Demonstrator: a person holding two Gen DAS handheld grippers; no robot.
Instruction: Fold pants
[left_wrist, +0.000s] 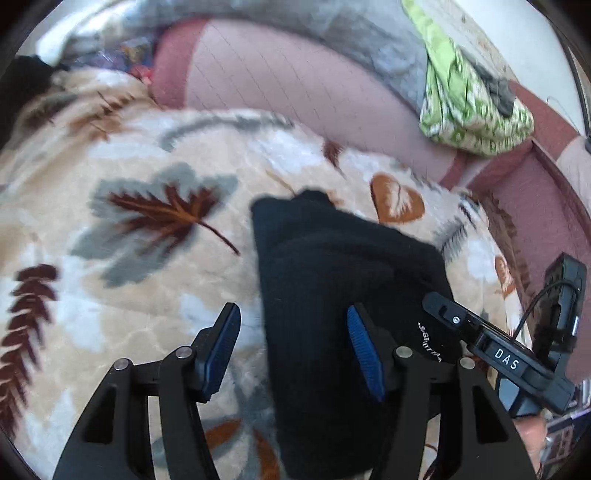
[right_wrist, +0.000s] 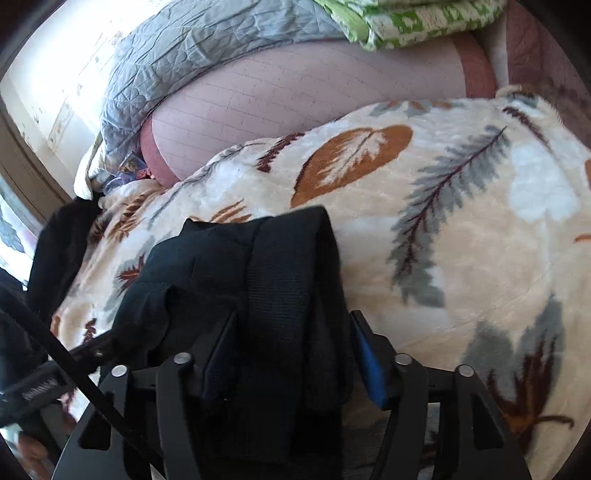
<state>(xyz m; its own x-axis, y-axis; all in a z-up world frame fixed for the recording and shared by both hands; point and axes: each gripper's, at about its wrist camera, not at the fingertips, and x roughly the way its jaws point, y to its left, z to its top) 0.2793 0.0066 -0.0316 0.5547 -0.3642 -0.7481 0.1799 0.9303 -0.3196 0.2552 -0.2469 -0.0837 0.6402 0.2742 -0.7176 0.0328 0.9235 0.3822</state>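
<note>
Left claw (left_wrist: 293, 347): fingers spread apart; the left blue pad (left_wrist: 221, 350) sits over the blanket, the right one against the black cloth, nothing pinched.
Pants (left_wrist: 332, 295): black, bunched into a long folded heap on the leaf-print blanket (left_wrist: 129, 229), running from between the left claw's fingers up toward the middle of the bed; small white lettering shows near the right finger.
Other tool in left view: the right claw's black body (left_wrist: 517, 358), marked DAS, lies just beside the pants at the right edge.
Bed beyond: pink quilted cover (left_wrist: 295, 81), grey quilt (left_wrist: 369, 29) and a green patterned cloth (left_wrist: 469, 110) at the far side.
Right claw (right_wrist: 291, 350): fingers apart with a thick band of the pants (right_wrist: 258, 266) lying between them; whether the pads press the cloth I cannot tell.
Right view, right side: blanket (right_wrist: 461, 221) spreads bare of clothing.
</note>
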